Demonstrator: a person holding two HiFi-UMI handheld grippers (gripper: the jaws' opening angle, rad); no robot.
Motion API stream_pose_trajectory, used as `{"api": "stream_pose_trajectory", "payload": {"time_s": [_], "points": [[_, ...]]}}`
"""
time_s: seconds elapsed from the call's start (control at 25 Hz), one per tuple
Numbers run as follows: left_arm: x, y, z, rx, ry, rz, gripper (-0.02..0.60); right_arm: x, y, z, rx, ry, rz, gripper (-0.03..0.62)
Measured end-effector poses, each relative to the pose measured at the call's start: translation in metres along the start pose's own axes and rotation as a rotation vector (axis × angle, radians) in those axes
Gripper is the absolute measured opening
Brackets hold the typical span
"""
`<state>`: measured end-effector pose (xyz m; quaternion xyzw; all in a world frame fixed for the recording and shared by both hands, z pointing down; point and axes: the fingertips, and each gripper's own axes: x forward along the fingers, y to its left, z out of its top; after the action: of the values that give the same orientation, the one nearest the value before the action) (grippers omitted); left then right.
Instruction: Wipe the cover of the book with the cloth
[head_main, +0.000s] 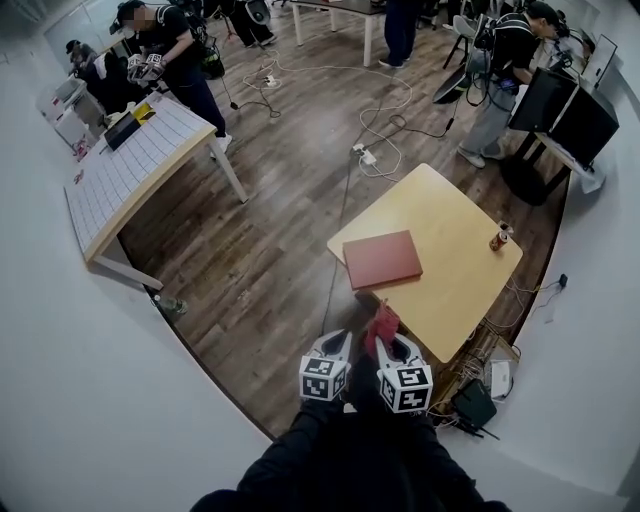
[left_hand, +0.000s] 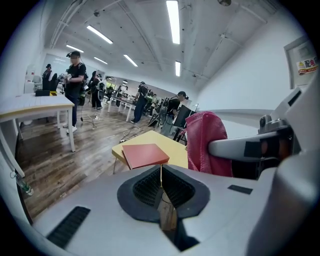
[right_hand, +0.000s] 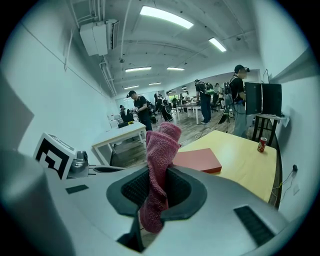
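A red book lies flat on the small yellow table, near its left corner; it also shows as the book and the book in the gripper views. My right gripper is shut on a pink-red cloth, which sticks up past the jaws; the same cloth hangs just short of the table's near edge. My left gripper is beside it, shut with nothing between the jaws. From the left gripper view the cloth shows at the right.
A small red can stands at the table's right edge. Cables trail over the wooden floor behind the table. A long white table is at the left. Several people stand at the far end of the room. A power strip and boxes lie by the wall.
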<state>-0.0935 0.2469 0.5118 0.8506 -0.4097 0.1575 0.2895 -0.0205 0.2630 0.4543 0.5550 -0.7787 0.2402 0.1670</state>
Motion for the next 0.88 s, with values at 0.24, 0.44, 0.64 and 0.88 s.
{"api": "stream_pose_trajectory", "payload": {"time_s": [0.24, 0.44, 0.64, 0.88], "points": [[0.058, 0.022, 0.016, -0.006, 0.058, 0.027, 0.035, 0.049, -0.041, 0.024, 0.015, 0.022, 0.027, 0.075], [0.113, 0.039, 0.035, -0.017, 0.104, 0.058, 0.036, 0.094, -0.081, 0.049, 0.024, 0.051, 0.059, 0.075], [0.152, 0.059, 0.042, -0.039, 0.164, 0.096, 0.037, 0.134, -0.108, 0.061, 0.043, 0.097, 0.097, 0.075], [0.189, 0.09, 0.036, -0.074, 0.22, 0.159, 0.037, 0.173, -0.136, 0.056, 0.059, 0.153, 0.141, 0.075]]}}
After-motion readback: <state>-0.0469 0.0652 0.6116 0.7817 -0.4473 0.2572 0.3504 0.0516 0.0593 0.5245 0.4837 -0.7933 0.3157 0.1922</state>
